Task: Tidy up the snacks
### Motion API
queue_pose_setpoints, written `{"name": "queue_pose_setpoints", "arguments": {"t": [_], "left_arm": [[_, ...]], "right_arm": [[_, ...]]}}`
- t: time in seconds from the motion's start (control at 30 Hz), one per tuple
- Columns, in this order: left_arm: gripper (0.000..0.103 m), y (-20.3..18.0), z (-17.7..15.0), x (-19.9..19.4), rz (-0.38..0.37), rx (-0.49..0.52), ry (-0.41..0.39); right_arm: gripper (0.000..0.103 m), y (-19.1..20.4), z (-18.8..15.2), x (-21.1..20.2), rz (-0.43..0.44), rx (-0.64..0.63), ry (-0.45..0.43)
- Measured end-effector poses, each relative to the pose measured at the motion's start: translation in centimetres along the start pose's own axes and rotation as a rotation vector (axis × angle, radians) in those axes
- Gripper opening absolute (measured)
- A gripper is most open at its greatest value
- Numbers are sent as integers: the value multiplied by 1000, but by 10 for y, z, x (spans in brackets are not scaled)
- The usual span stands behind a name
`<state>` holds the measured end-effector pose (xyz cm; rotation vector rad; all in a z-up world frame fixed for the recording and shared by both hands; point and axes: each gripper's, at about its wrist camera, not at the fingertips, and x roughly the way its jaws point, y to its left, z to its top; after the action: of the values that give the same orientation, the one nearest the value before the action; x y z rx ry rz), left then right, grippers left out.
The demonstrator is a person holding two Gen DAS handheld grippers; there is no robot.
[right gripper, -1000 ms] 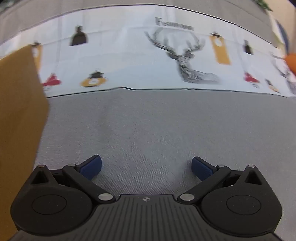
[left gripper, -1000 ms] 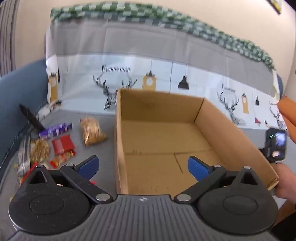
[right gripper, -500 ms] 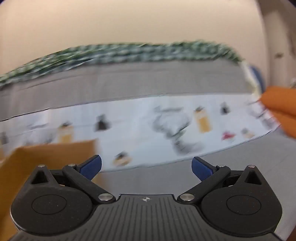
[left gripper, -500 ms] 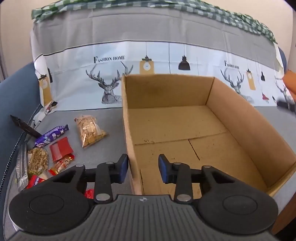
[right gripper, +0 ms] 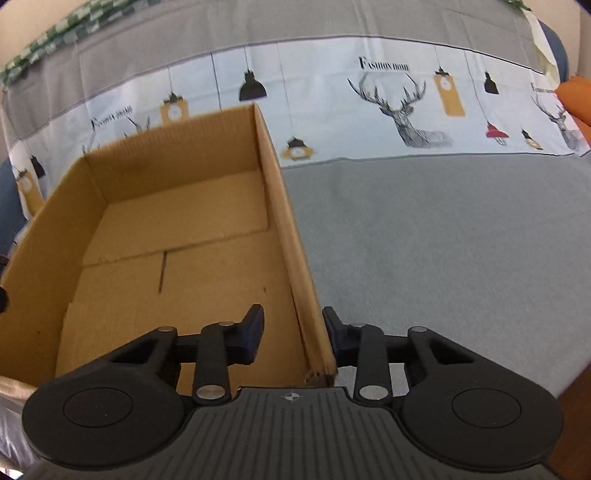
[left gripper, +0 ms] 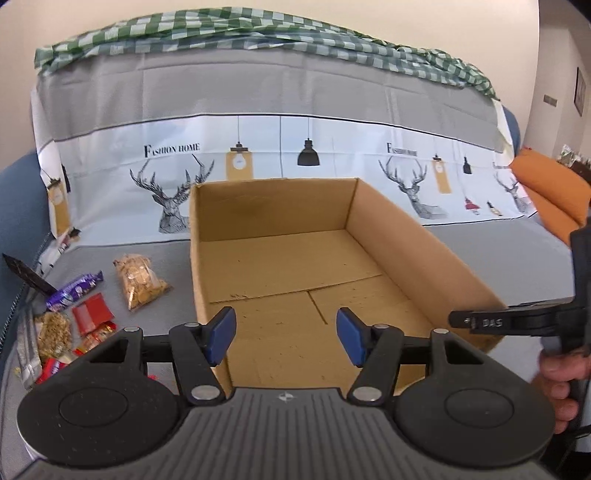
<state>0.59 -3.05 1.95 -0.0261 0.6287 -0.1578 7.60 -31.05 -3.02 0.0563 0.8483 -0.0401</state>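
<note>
An empty cardboard box [left gripper: 406,236] sits on the grey sofa seat. Left of it lie snacks: a clear bag of golden pieces [left gripper: 140,282], a purple bar [left gripper: 74,290], a red packet [left gripper: 92,314] and several more packets [left gripper: 55,332]. My left gripper [left gripper: 286,332] hovers over the box's near left corner. Its jaws are opening and hold nothing, and its left pad is by the left wall. My right gripper [right gripper: 293,328] straddles the box's right wall [right gripper: 280,206]. Its jaws are closing, with a gap still between the inner pad and the wall.
A deer-print cover [left gripper: 332,155] drapes the backrest, with a green checked cloth [left gripper: 258,29] on top. An orange cushion [left gripper: 554,195] lies at the right. A black pointed object [left gripper: 26,275] sticks out at the far left. A hand [left gripper: 557,373] holds the right gripper.
The left jaws narrowed around the box's left wall, then spread partly again. The right gripper swung from the backrest down onto the box's right wall, and its jaws narrowed.
</note>
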Motion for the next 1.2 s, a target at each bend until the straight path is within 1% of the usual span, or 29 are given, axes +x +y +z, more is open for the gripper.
{"name": "queue_pose_setpoints", "arguments": {"t": [0.1,0.17,0.2,0.23,0.27,0.3,0.33,0.37,0.4,0.43,0.53,0.67,0.77,0.8,0.83,0.87,0.9,0.97,1.03,1.1,1.2], "left_arm": [[65,4,5,-7,-25,-28,-5],[67,2,5,-12,-30,-37,-13],[69,1,6,-15,-28,-42,-11],[78,1,7,-17,-18,-48,-5],[85,2,8,-20,-6,-62,5],[87,2,9,-23,6,-80,19],[89,1,12,-25,18,-91,36],[93,-1,11,-28,28,-94,47],[96,-4,13,-31,42,-85,52],[103,-8,14,-34,59,-72,47],[102,-17,6,-42,82,-80,3],[102,-23,-15,-43,119,-146,-49],[102,-22,-17,-34,83,-181,-27],[102,-22,-16,-33,82,-174,-44],[102,-23,-15,-33,87,-151,-63],[102,-23,-14,-32,86,-133,-73],[102,-24,-14,-31,80,-123,-75],[102,-21,-13,-24,71,-132,-47],[102,-19,-14,-19,65,-147,-27],[102,-20,-13,-17,65,-138,-25],[102,-23,-14,-19,64,-124,-43]], "right_arm": [[34,4,1,-4,-7,0,17],[35,4,2,-8,-41,2,-11],[40,6,4,-12,-51,9,-38],[44,8,5,-19,-63,8,-73],[55,11,4,-28,-81,4,-119],[66,14,3,-38,-96,0,-171],[72,17,0,-49,-102,-7,-216],[82,19,-2,-59,-97,-16,-250],[90,21,-4,-69,-81,-24,-281],[92,24,-8,-77,-62,-32,-307],[101,33,-19,-94,-12,-65,-343],[102,45,-28,-95,-27,-112,-319],[102,52,-30,-94,-23,-142,-319],[102,58,-32,-92,-35,-143,-320],[102,55,-32,-91,-35,-142,-314],[102,64,-31,-87,-35,-127,-303],[102,63,-31,-85,-20,-113,-290],[102,63,-30,-81,-7,-98,-278],[102,66,-28,-78,-24,-104,-269],[102,70,-26,-74,-42,-107,-252],[102,76,-25,-67,-57,-102,-225]]}}
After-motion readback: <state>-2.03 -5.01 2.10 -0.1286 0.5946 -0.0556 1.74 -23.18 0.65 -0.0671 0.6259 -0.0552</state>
